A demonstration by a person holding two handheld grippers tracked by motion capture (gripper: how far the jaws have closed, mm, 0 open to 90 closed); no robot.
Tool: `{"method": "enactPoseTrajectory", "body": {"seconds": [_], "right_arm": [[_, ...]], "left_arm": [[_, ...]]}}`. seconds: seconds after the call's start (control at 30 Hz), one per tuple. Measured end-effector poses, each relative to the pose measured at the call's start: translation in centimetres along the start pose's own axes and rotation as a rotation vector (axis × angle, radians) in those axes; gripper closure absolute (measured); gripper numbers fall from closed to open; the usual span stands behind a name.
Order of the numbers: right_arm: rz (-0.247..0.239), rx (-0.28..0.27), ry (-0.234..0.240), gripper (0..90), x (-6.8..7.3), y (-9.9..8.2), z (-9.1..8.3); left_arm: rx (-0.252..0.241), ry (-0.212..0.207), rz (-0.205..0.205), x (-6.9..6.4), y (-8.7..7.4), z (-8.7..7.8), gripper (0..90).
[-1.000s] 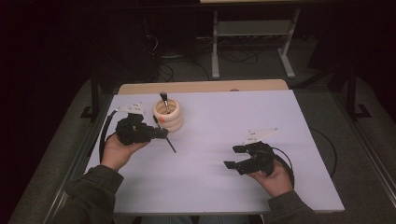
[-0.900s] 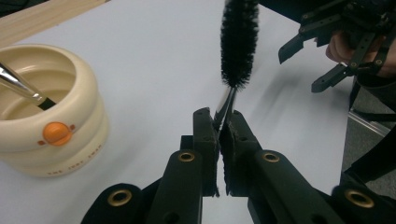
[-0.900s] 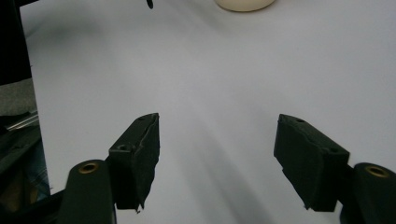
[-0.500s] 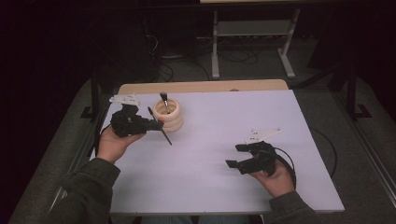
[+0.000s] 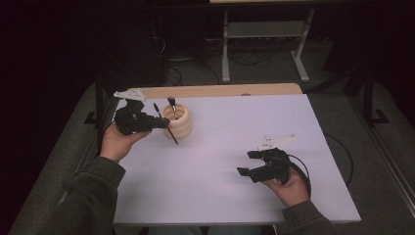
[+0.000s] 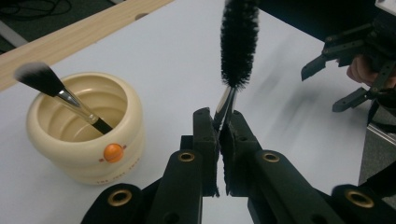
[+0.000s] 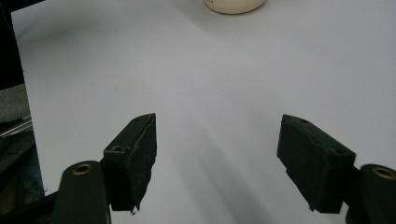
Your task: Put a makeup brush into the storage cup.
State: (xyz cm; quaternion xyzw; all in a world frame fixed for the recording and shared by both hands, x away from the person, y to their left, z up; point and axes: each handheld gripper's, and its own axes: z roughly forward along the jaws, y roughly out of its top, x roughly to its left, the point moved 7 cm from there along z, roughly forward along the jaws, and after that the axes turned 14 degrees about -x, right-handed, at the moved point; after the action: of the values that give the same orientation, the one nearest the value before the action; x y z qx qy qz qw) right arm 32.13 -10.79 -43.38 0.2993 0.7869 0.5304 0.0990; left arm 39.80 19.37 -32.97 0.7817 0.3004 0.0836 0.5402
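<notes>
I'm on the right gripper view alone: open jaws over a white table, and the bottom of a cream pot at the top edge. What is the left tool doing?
Observer: The left tool is shut on the thin metal stem of a black bristle brush.
Operator: Is that brush inside the pot?
Observer: No. It is outside the cream pot, held tilted beside it.
Operator: Is the pot empty, then?
Observer: No. A makeup brush with a pale-tipped head leans in it, handle down.
</notes>
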Motion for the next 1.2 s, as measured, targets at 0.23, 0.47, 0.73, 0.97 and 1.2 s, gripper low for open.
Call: {"method": "enactPoseTrajectory", "body": {"seconds": [0.23, 0.47, 0.73, 0.97, 1.2], "right_arm": [[-0.011, -0.007, 0.001, 27.2, 0.0, 0.2, 0.0], [-0.010, -0.011, 0.003, 27.2, -0.1, 0.2, -0.1], [-0.003, -0.014, 0.002, 26.8, -0.1, 0.2, -0.2], [-0.001, -0.023, 0.001, 26.5, -0.3, 0.3, -0.3], [0.009, -0.020, -0.001, 26.1, -0.3, 0.3, -0.3]], "left_arm": [[-0.003, 0.031, -0.016, 1.2, 0.7, -0.2, 85.0], [-0.008, 0.062, -0.020, 2.3, 1.8, -0.3, 85.0], [-0.010, 0.085, -0.026, 3.2, 2.8, -0.3, 85.0], [-0.013, 0.110, -0.038, 4.2, 3.6, -0.4, 85.0], [-0.021, 0.129, -0.060, 5.4, 4.0, -0.4, 85.0]]}}
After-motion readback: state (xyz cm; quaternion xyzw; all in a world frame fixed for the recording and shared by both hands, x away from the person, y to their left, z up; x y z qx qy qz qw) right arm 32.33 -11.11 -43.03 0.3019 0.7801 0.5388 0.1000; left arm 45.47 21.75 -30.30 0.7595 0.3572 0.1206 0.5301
